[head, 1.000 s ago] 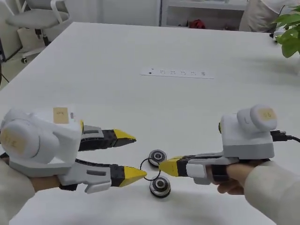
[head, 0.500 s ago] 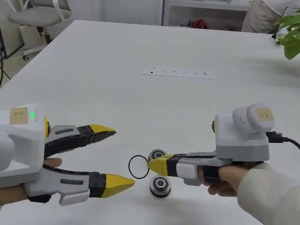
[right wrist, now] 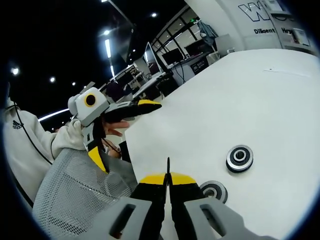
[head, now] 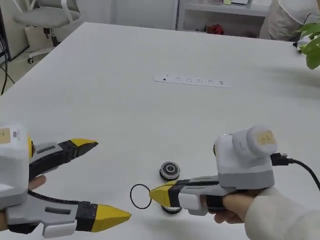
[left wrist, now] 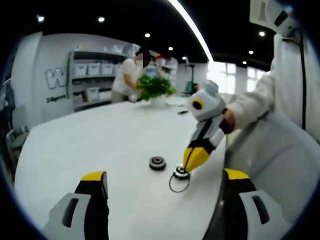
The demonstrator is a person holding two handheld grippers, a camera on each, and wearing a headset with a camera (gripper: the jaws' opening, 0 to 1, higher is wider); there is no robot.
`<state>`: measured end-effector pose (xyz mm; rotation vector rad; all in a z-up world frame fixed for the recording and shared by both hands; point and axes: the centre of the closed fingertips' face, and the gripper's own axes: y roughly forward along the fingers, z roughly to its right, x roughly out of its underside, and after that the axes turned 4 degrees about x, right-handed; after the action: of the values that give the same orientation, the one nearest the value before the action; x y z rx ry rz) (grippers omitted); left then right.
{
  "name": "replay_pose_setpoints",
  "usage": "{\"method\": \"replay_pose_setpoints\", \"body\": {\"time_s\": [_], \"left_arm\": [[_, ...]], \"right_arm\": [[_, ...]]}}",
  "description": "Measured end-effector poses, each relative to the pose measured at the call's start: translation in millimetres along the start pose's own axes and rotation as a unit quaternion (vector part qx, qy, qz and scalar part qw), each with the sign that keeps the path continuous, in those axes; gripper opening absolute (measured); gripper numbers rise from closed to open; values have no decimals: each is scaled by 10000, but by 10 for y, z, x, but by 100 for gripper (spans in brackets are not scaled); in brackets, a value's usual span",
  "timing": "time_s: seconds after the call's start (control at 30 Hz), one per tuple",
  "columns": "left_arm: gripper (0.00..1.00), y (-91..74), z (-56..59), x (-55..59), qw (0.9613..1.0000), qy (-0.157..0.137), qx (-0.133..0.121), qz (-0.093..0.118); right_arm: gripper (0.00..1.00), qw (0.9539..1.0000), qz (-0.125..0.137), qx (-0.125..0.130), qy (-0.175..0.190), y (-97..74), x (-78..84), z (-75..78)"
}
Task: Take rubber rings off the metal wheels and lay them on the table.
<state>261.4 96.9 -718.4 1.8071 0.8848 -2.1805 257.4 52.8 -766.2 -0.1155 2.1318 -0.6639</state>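
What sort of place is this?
Probably an office-style lab or showroom: a big white table with a socket strip, a swivel chair, and shelves of storage bins along the wall.

From above, your headset overlooks the surface (head: 150,110); both tool cameras face its wheels (head: 169,170) from opposite sides.

The right gripper (right wrist: 168,178) pinches a rubber ring (right wrist: 168,164) edge-on, with two metal wheels (right wrist: 239,158) lying nearby on the table (right wrist: 250,95).

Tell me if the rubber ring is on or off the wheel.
Off: the ring is pinched in the shut right gripper, apart from both wheels.
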Motion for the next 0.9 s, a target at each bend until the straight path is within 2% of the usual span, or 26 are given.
{"method": "replay_pose_setpoints", "body": {"time_s": [0.13, 0.27, 0.47, 0.6, 0.73, 0.9], "left_arm": [[99, 33, 46, 93, 9997, -38, 116, -190], [99, 41, 65, 128, 9995, -33, 170, -270], [97, 59, 99, 171, 9990, -46, 258, -362], [96, 64, 117, 189, 9987, -32, 300, -410], [96, 67, 127, 200, 9985, -42, 324, -436], [94, 70, 142, 204, 9983, 5, 354, -468]], "right_arm": [[0, 9998, -162, 73, -92, 51, 102, 24], [0, 9992, -276, 141, -253, 85, 172, 49], [0, 9983, -264, 278, -446, 114, 183, 116], [5, 9971, -239, 370, -617, 119, 172, 155], [11, 9968, -207, 407, -652, 116, 156, 176], [11, 9967, -152, 454, -651, 87, 122, 213]]}}
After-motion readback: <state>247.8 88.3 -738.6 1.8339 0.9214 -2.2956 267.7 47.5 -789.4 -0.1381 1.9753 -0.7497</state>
